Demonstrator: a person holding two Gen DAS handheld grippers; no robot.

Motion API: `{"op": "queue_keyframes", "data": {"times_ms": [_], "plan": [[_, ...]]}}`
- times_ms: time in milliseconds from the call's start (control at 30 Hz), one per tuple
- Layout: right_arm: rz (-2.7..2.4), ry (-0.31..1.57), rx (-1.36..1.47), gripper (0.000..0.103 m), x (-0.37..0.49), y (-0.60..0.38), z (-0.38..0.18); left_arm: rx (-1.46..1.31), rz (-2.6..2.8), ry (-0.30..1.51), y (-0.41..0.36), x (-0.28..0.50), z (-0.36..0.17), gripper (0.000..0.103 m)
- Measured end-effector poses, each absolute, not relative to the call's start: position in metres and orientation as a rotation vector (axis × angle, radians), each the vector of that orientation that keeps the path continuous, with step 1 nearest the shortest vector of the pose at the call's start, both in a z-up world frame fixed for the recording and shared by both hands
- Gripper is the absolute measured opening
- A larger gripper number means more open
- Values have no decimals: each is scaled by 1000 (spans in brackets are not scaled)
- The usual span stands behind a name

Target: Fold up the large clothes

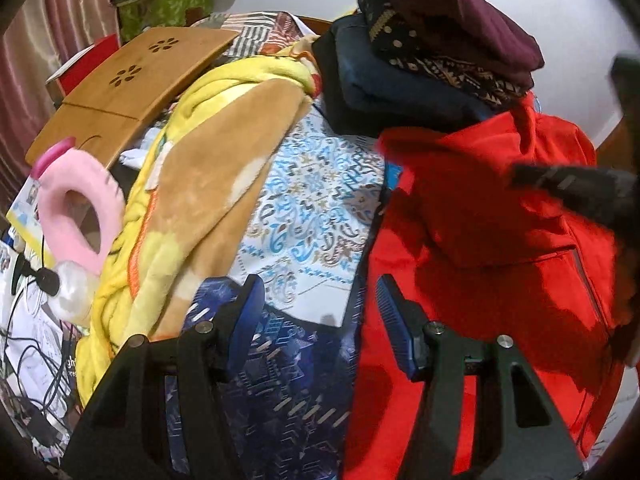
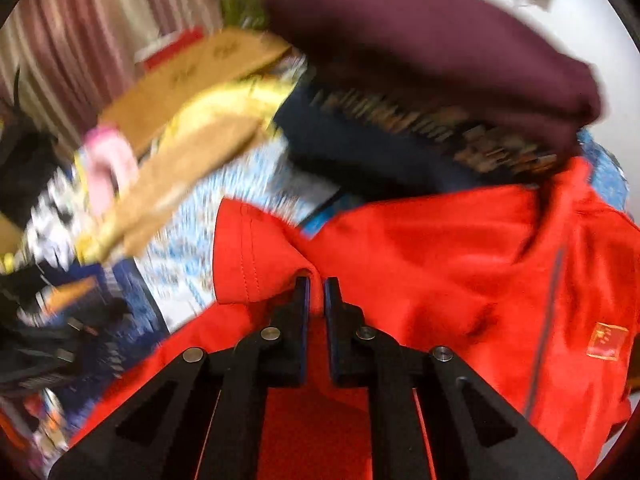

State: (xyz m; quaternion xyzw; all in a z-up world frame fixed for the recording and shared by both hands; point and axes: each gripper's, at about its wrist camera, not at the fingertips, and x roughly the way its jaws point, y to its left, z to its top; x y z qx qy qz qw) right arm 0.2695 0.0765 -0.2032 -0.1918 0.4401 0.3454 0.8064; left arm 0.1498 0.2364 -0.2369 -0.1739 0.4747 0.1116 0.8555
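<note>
My right claw (image 2: 316, 280), low centre of frame, pinches a fold of the red jacket (image 2: 440, 248), which spreads rightward; my left claw (image 1: 320, 308) hangs half-open, empty, beside its left edge.

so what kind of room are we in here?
Likely a cluttered bedroom: a bed's patterned sheet heaped with a yellow fleece blanket, a pile of folded clothes, curtains behind.

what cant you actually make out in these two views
- Right wrist view: motion blur smears the left side; the pink ring and items beside it are unreadable.
- Right wrist view: the emblem on the red jacket is too small to read.
- Left wrist view: the right gripper is a dark blur at the edge, hiding part of the jacket.
</note>
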Motion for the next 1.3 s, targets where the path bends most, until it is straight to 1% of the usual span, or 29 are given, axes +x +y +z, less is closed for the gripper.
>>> {"op": "queue_keyframes", "data": {"times_ms": [267,300,467,633,700,733,867,1033,1100,1167,1200,1233,1267,1300], "plan": [[651,773,-191,6,289,20,-122,-305,165,1023,206,178,-238,58],[634,758,-164,6,291,11,-115,-282,158,1040,199,186,-241,59],[497,642,-83,6,299,-54,-78,-202,119,1136,172,218,-264,60],[384,578,-21,5,307,-108,-54,-78,54,1236,138,248,-293,60],[354,570,7,5,309,-124,-47,-19,85,1248,134,257,-304,62],[342,570,23,5,309,-132,-47,-6,107,1239,136,261,-305,64],[356,629,35,5,315,-151,-58,-24,186,1262,151,273,-309,65],[400,796,7,7,329,-141,-103,-44,198,1266,164,270,-312,65],[429,873,19,12,337,-131,-118,-45,197,1260,168,265,-313,65],[470,966,47,31,353,-110,-135,-40,202,1254,171,263,-313,65],[479,982,49,35,359,-104,-140,-38,203,1251,173,263,-314,65],[478,993,40,42,365,-95,-144,-39,202,1249,174,262,-315,65],[472,1000,26,45,370,-89,-147,-42,199,1247,180,258,-316,65],[468,1008,11,46,376,-80,-151,-46,197,1246,181,260,-317,65]]}}
